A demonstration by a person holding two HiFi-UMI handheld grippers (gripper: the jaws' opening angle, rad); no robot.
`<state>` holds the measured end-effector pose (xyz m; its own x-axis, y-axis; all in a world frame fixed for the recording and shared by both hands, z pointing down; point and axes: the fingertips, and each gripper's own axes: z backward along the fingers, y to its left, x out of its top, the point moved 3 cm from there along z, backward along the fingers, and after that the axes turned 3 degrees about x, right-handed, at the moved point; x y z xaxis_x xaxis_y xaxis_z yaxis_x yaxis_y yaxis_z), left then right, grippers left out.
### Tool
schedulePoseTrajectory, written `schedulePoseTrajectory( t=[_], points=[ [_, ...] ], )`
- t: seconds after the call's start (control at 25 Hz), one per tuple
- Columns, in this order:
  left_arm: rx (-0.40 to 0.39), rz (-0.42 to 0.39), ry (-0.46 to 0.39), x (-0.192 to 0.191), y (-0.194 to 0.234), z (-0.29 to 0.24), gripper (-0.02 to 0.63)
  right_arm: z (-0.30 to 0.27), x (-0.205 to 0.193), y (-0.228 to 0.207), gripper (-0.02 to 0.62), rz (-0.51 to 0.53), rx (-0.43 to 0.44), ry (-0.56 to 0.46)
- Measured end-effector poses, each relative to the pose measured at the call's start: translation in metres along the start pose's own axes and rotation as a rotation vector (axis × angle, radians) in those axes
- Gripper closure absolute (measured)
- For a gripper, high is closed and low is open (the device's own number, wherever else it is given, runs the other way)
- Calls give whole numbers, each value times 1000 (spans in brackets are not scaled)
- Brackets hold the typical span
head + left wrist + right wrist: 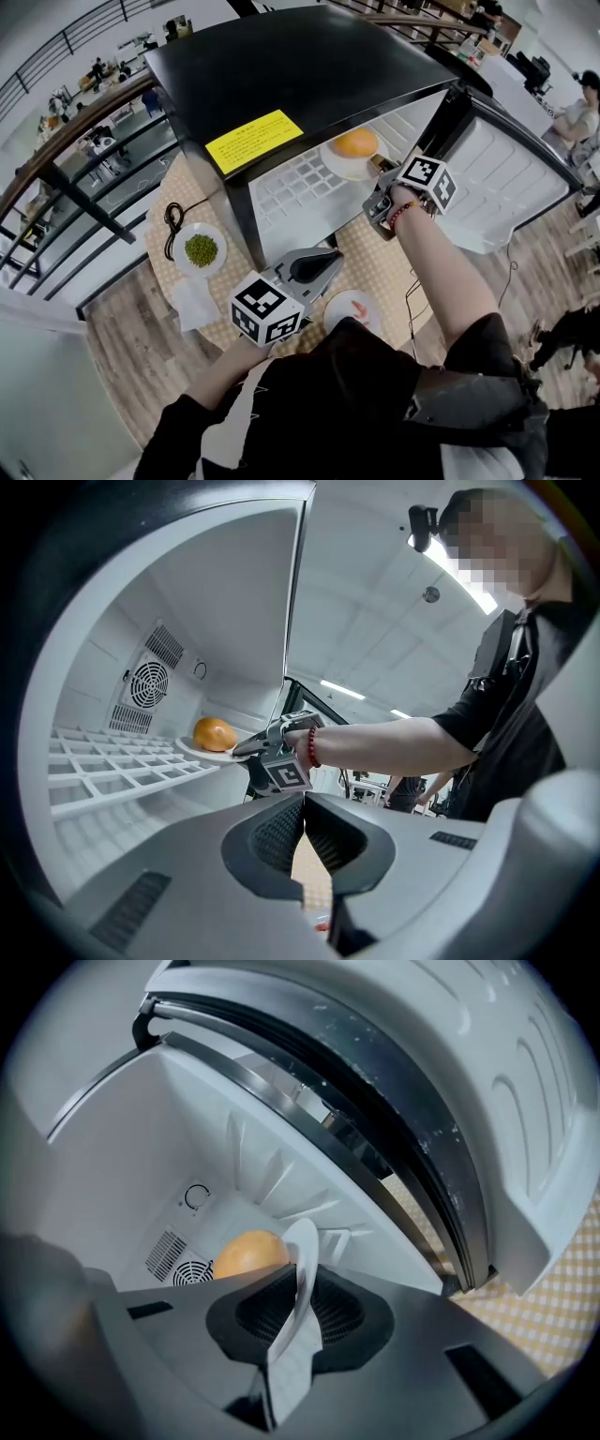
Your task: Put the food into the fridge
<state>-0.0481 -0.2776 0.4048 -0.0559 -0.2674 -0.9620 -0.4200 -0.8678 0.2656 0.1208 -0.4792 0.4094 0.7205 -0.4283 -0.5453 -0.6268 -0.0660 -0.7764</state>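
- A round yellow-checked surface (361, 248) on a wood floor carried one black, white-lined fridge (309, 66), its door open.
- Three white plates: orange fruit (355, 142) inside the fridge at 12 o'clock, green peas (200, 249) at 9, reddish food (359, 307) at 6.
- The right claw (298, 1288) pinched the fruit plate (337, 167) by its rim; the left claw (302, 832) was closed and empty.

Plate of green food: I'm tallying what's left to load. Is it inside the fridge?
No, the plate of green food sits on the table outside the fridge.

round orange food (355, 142) on white plate (339, 169), at white grid shelf (291, 192) inside black fridge (309, 66) (door open)
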Motion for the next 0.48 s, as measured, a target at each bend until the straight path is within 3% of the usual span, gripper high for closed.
schedulePoseTrajectory(
  t=[0.2, 0.48],
  points=[
    [8, 6, 4, -1, 2, 1, 591, -5, 4, 6, 541, 105, -17, 8],
    [18, 10, 5, -2, 5, 4, 591, -13, 3, 11, 535, 157, -6, 16]
  ],
)
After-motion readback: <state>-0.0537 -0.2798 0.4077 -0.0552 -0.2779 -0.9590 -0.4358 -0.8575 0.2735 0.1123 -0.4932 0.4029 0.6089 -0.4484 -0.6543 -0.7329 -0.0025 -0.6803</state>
